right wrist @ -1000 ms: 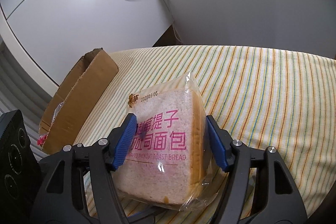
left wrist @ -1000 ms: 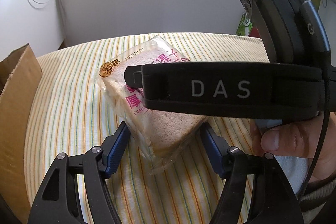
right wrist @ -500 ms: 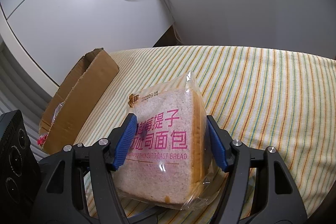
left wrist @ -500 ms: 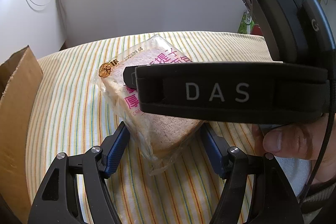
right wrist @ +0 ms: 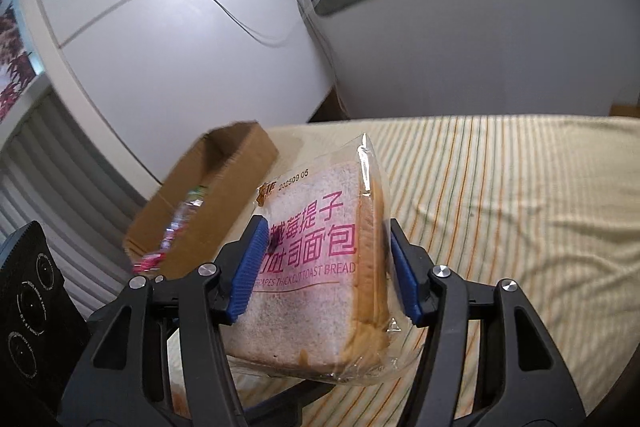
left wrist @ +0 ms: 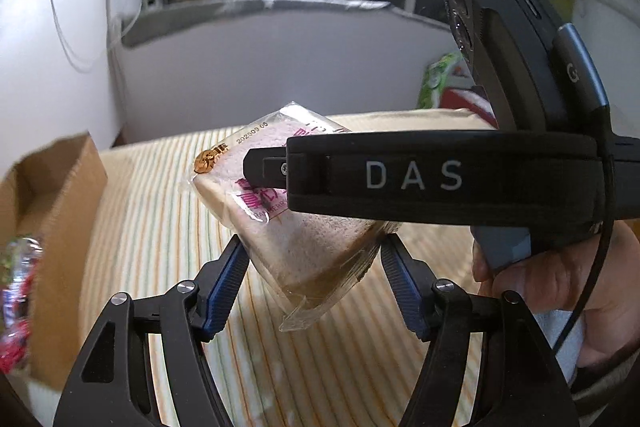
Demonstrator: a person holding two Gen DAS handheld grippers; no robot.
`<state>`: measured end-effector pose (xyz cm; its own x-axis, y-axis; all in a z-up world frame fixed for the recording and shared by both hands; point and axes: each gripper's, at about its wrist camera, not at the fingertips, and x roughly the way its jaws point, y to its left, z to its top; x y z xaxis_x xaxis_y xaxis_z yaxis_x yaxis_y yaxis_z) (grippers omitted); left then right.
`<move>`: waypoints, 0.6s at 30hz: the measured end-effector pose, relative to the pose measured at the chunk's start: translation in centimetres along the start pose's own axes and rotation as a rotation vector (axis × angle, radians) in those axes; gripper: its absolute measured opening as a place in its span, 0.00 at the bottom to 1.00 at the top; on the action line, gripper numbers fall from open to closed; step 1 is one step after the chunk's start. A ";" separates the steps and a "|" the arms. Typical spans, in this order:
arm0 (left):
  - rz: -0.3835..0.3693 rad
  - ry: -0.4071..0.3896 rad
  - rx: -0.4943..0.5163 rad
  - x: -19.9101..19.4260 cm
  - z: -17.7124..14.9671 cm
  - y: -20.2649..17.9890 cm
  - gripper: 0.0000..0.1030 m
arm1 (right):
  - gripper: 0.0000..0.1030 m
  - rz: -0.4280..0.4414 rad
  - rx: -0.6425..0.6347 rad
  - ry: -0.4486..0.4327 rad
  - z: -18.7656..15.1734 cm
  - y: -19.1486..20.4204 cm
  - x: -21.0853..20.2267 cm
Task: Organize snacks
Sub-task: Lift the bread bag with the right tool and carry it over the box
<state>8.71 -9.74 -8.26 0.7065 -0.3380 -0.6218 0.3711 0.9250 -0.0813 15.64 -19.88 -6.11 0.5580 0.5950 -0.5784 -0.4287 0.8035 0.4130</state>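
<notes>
Lifted off the striped cloth (right wrist: 520, 187) since the earlier frame was the bread (right wrist: 316, 267), clamped by the right gripper (right wrist: 326, 267), whose jaws had just been closing. Left gripper (left wrist: 312, 287) apparently stood apart around it, box (right wrist: 208, 203) nearby.

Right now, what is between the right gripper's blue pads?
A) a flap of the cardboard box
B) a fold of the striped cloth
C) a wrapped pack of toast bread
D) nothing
C: in the right wrist view both pads of the right gripper press the sides of the wrapped pack of toast bread, which hangs clear of the striped cloth.
</notes>
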 end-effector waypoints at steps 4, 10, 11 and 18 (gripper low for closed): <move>-0.005 -0.069 0.028 -4.5 0.4 -1.1 0.66 | 0.59 -0.018 -0.054 -0.051 0.8 3.4 -3.6; -0.004 -0.138 0.030 -9.6 0.4 -1.0 0.66 | 0.59 -0.026 -0.111 -0.084 1.0 7.2 -6.4; -0.003 -0.144 0.029 -10.1 0.2 -0.9 0.66 | 0.59 -0.025 -0.118 -0.085 1.0 7.8 -6.6; 0.006 -0.171 -0.002 -12.9 -1.0 0.4 0.66 | 0.59 -0.027 -0.159 -0.069 0.6 11.4 -6.1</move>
<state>-0.87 -4.86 -1.02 0.8010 -0.3570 -0.4805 0.3654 0.9274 -0.0798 7.75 -14.36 2.56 0.6161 0.5772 -0.5359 -0.5167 0.8097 0.2780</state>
